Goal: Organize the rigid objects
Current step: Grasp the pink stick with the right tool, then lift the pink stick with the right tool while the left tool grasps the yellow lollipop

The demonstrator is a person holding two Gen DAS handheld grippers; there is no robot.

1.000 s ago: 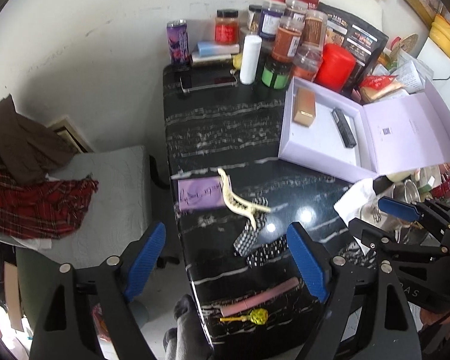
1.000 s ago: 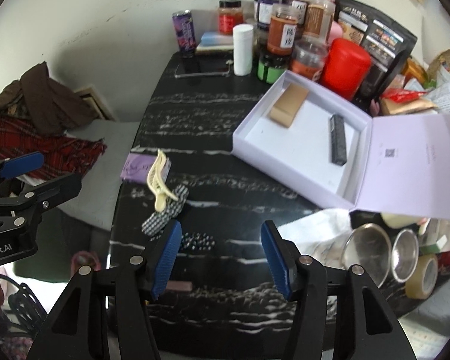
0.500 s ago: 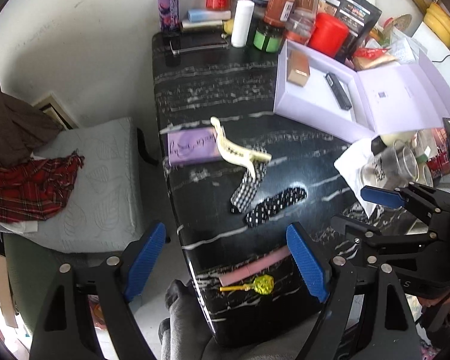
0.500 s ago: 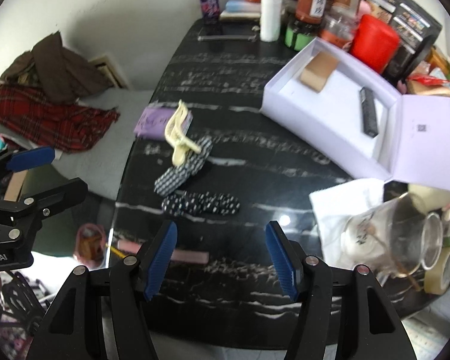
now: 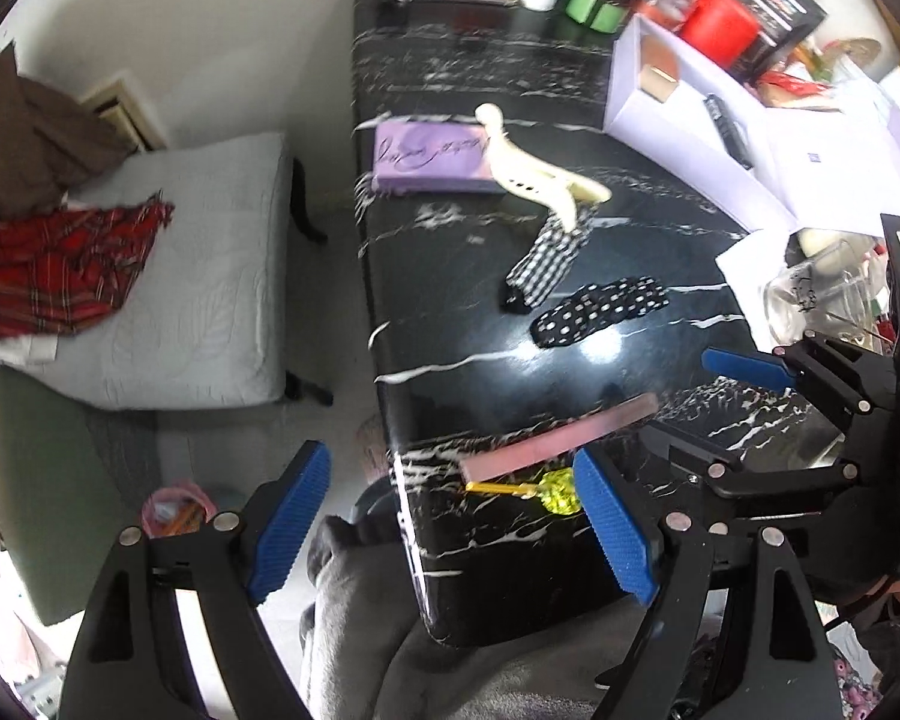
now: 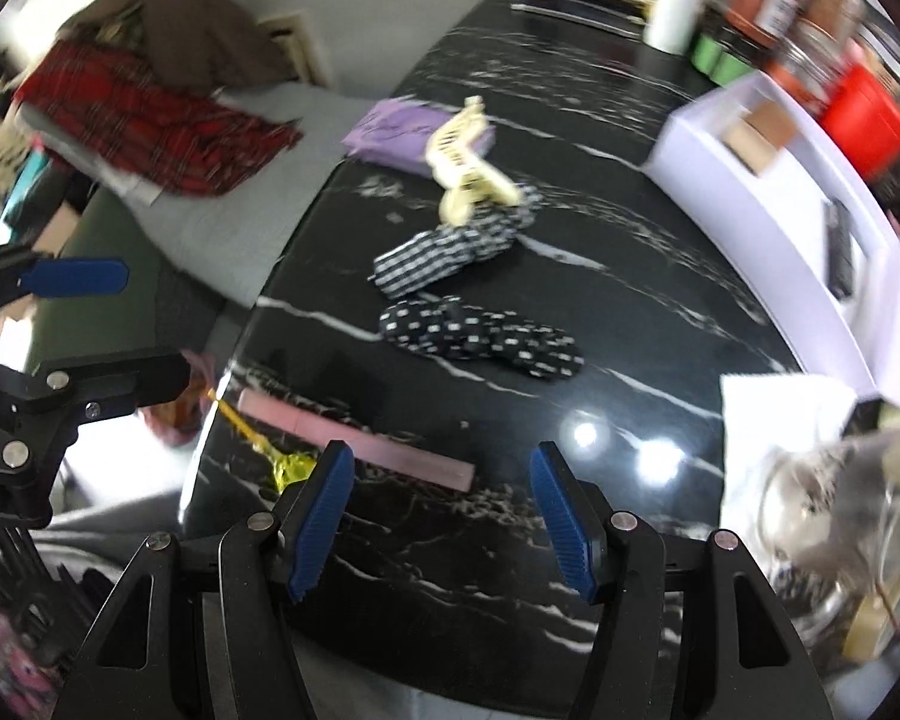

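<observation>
On the black marble table (image 5: 450, 330) lie a pink strip (image 5: 561, 441), a yellow-headed pin (image 5: 549, 486), a polka-dot hair clip (image 5: 600, 312), a checked hair clip (image 5: 546, 264), a cream claw clip (image 5: 534, 174) and a purple card (image 5: 426, 159). My left gripper (image 5: 453, 519) hangs open above the table's near left corner, over the pin. My right gripper (image 6: 444, 510) is open too, nothing between its pads, just short of the pink strip (image 6: 354, 441). Farther on lie the polka-dot clip (image 6: 486, 339) and the checked clip (image 6: 450, 252). An open lavender box (image 5: 678, 120) holds a brown carton and a black stick.
Jars, a red canister (image 5: 723, 30) and a white bottle crowd the table's far end. A glass jar (image 6: 834, 504) stands on white paper at the right. Left of the table is a grey cushion (image 5: 180, 276) with red plaid cloth. A person's grey-clad lap lies below.
Both grippers have come down toward the table's near end; the clips, pink strip and yellow pin now look larger and closer. Both stay open with nothing held.
</observation>
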